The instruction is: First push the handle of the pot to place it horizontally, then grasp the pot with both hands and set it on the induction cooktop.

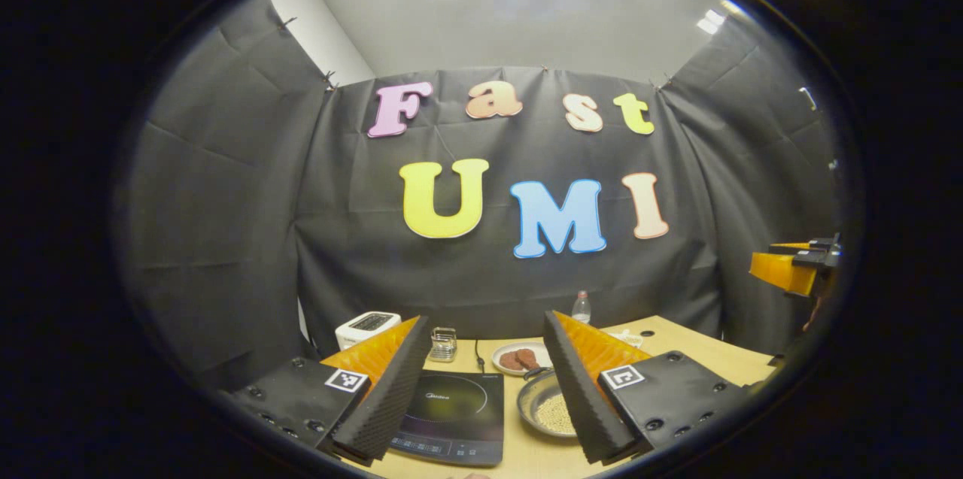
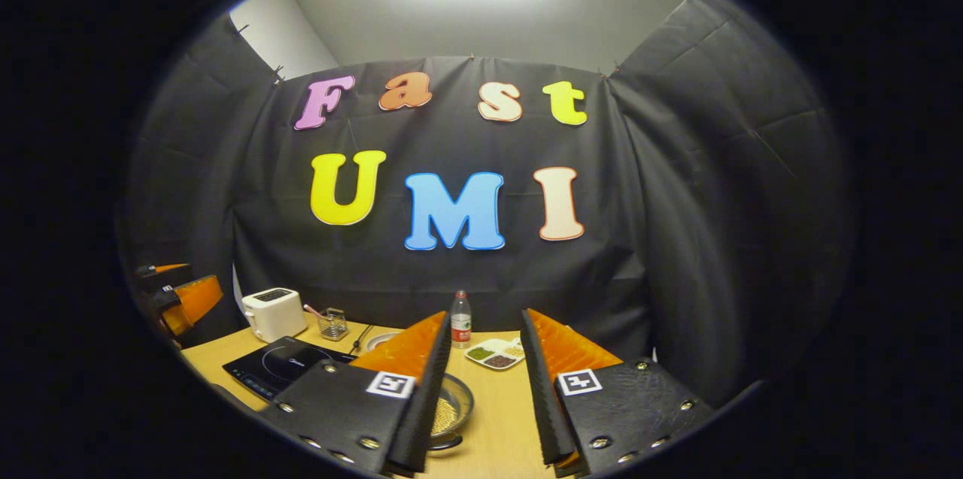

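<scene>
Pot (image 1: 548, 407) (grain-filled): seen beyond the left gripper (image 1: 489, 396), beside its right finger; both grippers, right gripper (image 2: 485, 389) included, held wide open, empty.

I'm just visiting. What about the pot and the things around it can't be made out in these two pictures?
- Pot, left gripper view: its right side and handle direction are hidden behind the left gripper finger.
- Pot, right gripper view: left part hidden by the right gripper finger.
- Induction cooktop: panel markings too small.
- Plate: food unclear.

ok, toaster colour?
White, with a dark top; the toaster shows best in the right gripper view, at the table's back left.
</scene>
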Demonstrator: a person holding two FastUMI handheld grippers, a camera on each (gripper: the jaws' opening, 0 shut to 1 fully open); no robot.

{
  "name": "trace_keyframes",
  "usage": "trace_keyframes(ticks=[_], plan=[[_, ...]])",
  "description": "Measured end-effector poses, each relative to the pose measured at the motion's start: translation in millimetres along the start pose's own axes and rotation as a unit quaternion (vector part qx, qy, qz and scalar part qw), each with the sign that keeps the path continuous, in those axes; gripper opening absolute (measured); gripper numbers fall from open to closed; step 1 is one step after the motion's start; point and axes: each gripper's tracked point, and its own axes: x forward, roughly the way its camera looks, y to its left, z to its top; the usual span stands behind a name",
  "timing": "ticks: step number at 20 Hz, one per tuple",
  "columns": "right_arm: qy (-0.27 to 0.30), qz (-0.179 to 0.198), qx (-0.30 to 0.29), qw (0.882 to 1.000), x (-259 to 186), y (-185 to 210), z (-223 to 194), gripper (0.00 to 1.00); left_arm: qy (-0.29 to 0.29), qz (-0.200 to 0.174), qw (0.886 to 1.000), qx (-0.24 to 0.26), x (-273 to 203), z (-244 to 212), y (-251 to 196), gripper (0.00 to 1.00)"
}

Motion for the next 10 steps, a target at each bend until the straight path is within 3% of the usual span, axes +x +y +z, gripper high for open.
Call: trace_keyframes(ticks=[2, 3, 4, 5, 10], plan=[[0.006, 0.019, 0.005, 1.000, 6, 8, 2, 0.31, -0.001, 0.002, 1.000, 0.001, 0, -1, 5, 0.99], [0.010, 0.017, 0.000, 1.000, -1, 12, 1, 0.31, -0.001, 0.003, 1.000, 0.000, 1, -1, 7, 0.99], [0.005, 0.005, -0.002, 1.000, -2, 5, 3, 0.10, -0.001, 0.003, 1.000, 0.000, 3, -1, 10, 0.99], [0.007, 0.014, -0.003, 1.000, 5, 13, 0, 0.05, -0.001, 0.004, 1.000, 0.001, 3, -2, 12, 0.99], [0.041, 0.079, -0.027, 0.996, 7, 63, -17, 0.05, -0.005, 0.009, 1.000, 0.002, 7, 0, 34, 0.99]])
